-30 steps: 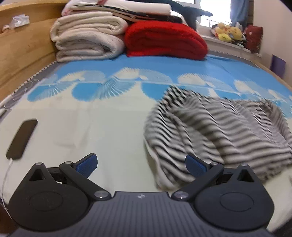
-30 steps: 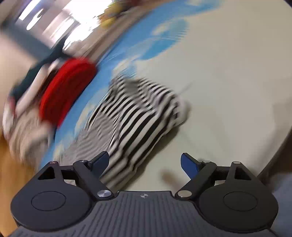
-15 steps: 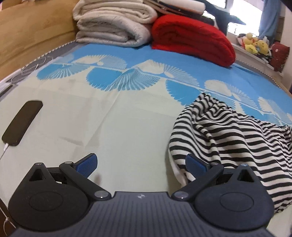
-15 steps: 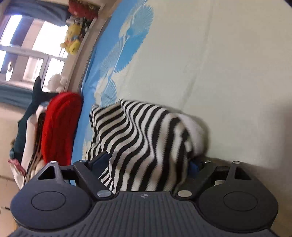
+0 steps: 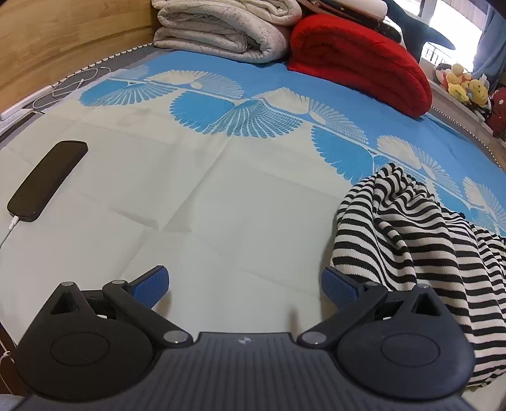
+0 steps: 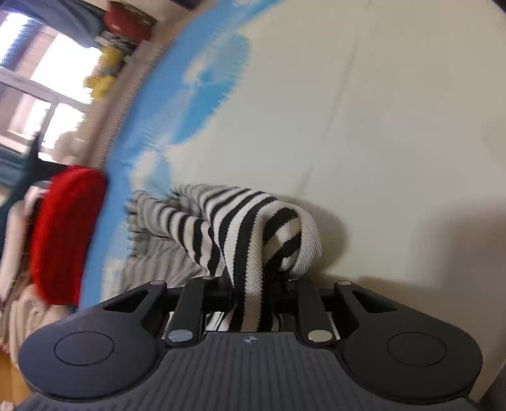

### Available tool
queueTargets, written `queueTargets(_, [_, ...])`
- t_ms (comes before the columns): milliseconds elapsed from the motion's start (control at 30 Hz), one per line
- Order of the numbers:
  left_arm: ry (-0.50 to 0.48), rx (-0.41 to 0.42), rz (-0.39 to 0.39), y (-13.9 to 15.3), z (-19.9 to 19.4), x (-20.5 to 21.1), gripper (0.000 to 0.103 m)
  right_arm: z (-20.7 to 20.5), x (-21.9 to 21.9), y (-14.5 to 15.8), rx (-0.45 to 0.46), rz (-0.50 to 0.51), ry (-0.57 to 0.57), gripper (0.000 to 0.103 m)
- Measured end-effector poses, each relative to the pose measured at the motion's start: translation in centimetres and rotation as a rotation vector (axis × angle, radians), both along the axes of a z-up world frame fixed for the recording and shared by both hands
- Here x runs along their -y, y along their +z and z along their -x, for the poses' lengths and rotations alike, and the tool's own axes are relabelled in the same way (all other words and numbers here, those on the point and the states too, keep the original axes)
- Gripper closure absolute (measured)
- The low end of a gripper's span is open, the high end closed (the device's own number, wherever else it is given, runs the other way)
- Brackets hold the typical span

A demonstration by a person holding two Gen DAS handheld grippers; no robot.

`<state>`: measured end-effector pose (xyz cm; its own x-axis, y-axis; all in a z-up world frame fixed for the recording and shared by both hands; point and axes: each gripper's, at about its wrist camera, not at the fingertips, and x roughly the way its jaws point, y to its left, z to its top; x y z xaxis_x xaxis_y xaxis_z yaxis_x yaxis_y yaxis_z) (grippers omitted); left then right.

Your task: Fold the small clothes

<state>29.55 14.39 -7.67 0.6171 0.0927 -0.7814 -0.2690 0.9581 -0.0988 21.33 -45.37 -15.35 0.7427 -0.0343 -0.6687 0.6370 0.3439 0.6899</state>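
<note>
Black-and-white striped knit top, bunched in a loose heap on the bed sheet, toward the side of the bed nearest the window sill, partly over the blue fan-patterned band and partly over the pale part. One fold of it drawn up into a ridge and pinched in the right claw: jaws closing, nearly together, striped cloth squeezed between them and running back under the claw body. Rest of the top trailing off, blurred, toward the head of the bed.

Left claw spread wide, nothing between the blue pads, low over bare pale sheet; right-hand pad just beside the near edge of the striped heap, contact impossible to tell.

Black phone lying flat near the opposite side edge of the bed, white cable plugged into its near end. At the head end, folded grey-white blankets stacked beside a folded red blanket, against the wooden headboard. Soft toys on the sill past the far corner.
</note>
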Motion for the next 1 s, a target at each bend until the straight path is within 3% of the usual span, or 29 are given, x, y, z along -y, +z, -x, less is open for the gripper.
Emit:
queueTargets(100, [0.001, -0.004, -0.008, -0.1, 0.2, -0.2, 0.000, -1.2, -2.1, 3.7, 0.025, 0.180, 0.071, 0.084])
queueTargets(167, [-0.006, -0.020, -0.026, -0.4, 0.1, -0.1, 0.000, -2.6, -5.6, 8.1, 0.080, 0.391, 0.164, 0.085])
queueTargets(300, [0.002, -0.044, -0.053, -0.9, -0.1, -0.9, 0.000, -5.1, -19.1, 15.5, 0.275, 0.859, 0.494, 0.085])
queueTargets(367, [0.028, -0.040, -0.049, -0.8, 0.0, -1.7, 0.000, -5.2, -26.9, 15.7, 0.353, 1.069, 0.702, 0.085])
queueTargets(433, [0.065, -0.034, -0.043, -0.6, 0.1, -2.8, 0.000, -3.9, -34.9, 13.0, 0.398, 1.294, 0.958, 0.085])
queueTargets(467, [0.082, -0.031, -0.037, -0.5, 0.2, -3.3, 0.000, -3.0, -38.0, 10.8, 0.400, 1.359, 1.083, 0.085])
queueTargets(567, [0.116, -0.029, -0.010, -0.3, 0.7, -4.6, 0.000, -1.2, -42.8, 4.4, 0.311, 1.363, 1.381, 0.085])
queueTargets(600, [0.114, -0.030, 0.000, -0.3, 0.8, -4.8, 0.000, -1.0, -43.3, 2.6, 0.274, 1.338, 1.427, 0.085])
queueTargets(667, [0.103, -0.030, 0.006, -0.3, 1.0, -4.9, 0.000, -0.5, -43.7, 1.0, 0.267, 1.340, 1.410, 0.084])
queueTargets(733, [0.094, -0.025, 0.008, -0.2, 1.2, -4.8, 0.000, -0.5, -43.4, 1.3, 0.281, 1.315, 1.383, 0.080])
queueTargets(867, [0.077, -0.023, 0.027, -0.2, 1.2, -4.4, 0.000, -1.3, -42.4, 3.2, 0.315, 1.095, 1.419, 0.043])
queueTargets(900, [0.072, -0.021, 0.033, -0.2, 1.1, -4.3, 0.000, -1.0, -42.5, 3.5, 0.323, 1.042, 1.447, 0.039])
queueTargets(1000, [0.041, 0.008, 0.049, 0.2, 1.3, -3.6, 0.000, 1.7, -40.8, 5.7, 0.379, 0.971, 1.478, 0.045])
